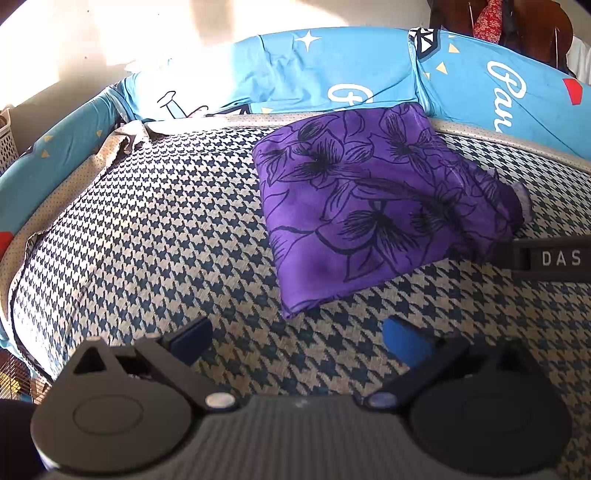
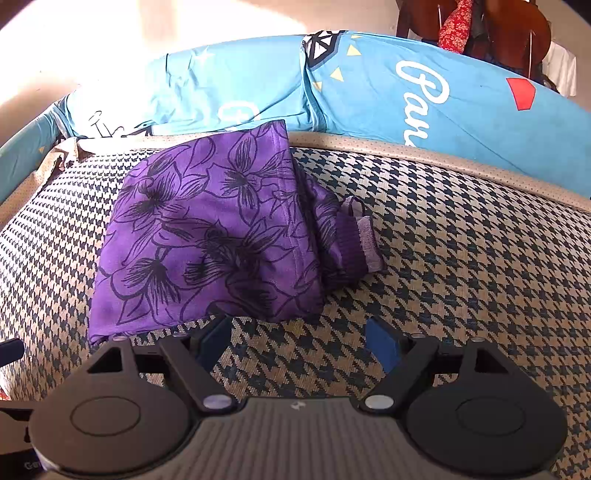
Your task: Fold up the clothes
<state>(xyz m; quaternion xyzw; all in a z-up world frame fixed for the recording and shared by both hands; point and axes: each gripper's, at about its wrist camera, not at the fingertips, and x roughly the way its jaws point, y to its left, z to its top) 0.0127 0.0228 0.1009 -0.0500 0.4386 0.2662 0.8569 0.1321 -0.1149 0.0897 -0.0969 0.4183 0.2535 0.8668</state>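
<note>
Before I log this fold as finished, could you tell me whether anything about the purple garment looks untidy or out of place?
Mostly neat: the purple garment lies folded on the checked cover. One ribbed cuff pokes out past its right edge instead of being tucked in, with bunched cloth beside it. Both tongs are open and hold nothing.

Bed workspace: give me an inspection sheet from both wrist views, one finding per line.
Surface: houndstooth cover, blue and cream, with a dotted beige border at the far edge.
Job's things: purple floral garment lies folded into a compact stack; a ribbed cuff sticks out on its right side.
Clutter: nothing seen on the cover besides the garment.
Grippers: left gripper open, empty, just short of the garment's near corner; right gripper open, empty, at its near edge.
Cables: nothing seen.
Surroundings: blue printed pillows along the far edge, a white basket at left, dark wooden furniture with a red patterned cloth behind.
</note>
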